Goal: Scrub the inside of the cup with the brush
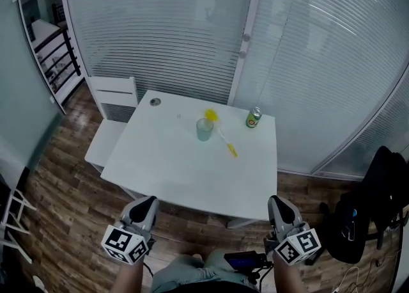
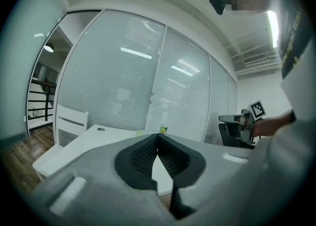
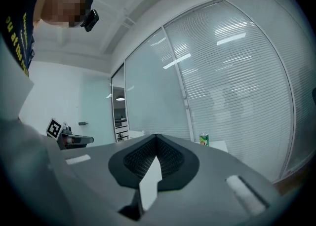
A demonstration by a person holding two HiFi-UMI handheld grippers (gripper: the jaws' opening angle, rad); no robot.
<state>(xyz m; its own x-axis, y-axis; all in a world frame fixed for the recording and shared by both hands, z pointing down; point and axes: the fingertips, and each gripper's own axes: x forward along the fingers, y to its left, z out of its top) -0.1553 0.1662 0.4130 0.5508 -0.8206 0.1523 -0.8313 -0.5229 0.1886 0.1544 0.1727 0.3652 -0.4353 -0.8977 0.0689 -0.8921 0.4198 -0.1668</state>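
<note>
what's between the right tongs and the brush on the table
Nothing visible. Only bare white table lies between the right tongs, shut and empty just short of the near edge, and the brush. The cup stands by the brush's head and the can sits farther back, both off that path.

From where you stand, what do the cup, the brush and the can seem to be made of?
Cup: probably clear plastic or glass, pale green and see-through. Brush: likely plastic, with a bright yellow head and grip on a pale stem. Can: probably metal, green body with a lighter top.
</note>
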